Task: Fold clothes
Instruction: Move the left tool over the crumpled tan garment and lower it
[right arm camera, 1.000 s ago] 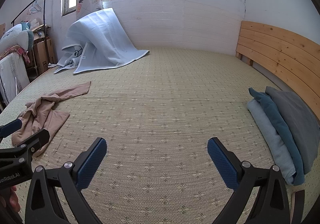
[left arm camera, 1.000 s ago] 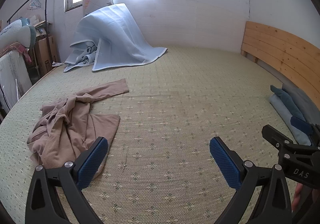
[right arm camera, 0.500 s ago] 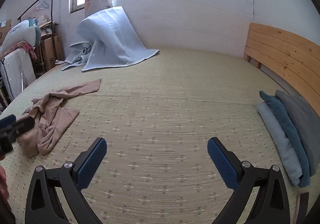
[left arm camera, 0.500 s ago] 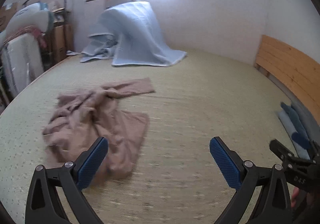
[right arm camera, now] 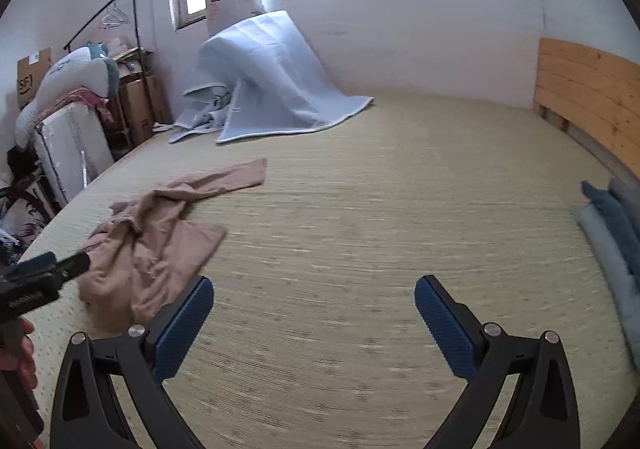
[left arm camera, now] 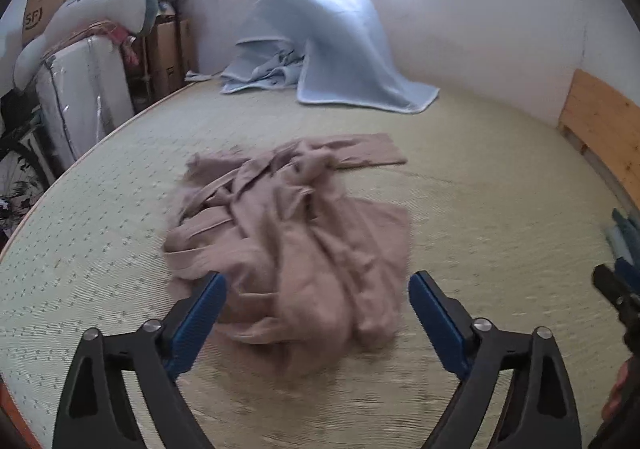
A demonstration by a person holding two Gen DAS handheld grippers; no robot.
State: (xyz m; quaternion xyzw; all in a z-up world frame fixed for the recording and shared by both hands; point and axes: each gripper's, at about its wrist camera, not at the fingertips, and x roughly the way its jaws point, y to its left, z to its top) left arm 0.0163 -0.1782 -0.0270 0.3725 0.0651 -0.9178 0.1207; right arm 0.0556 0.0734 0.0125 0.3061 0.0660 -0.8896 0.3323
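A crumpled tan garment lies on the woven bed mat, one long piece stretched toward the far right. My left gripper is open just in front of its near edge, the heap showing between the blue pads. In the right wrist view the same tan garment lies to the left. My right gripper is open over bare mat, holding nothing. The left gripper's tip shows at the left edge of that view.
A light blue blanket is heaped at the far wall under the window. Folded blue and grey clothes are stacked by the wooden headboard. Boxes, a plush toy and a clothes rack stand off the bed's left side.
Both grippers swung left. The tan garment moved from the left edge to the centre of the left wrist view and now sits closer between the open fingers.
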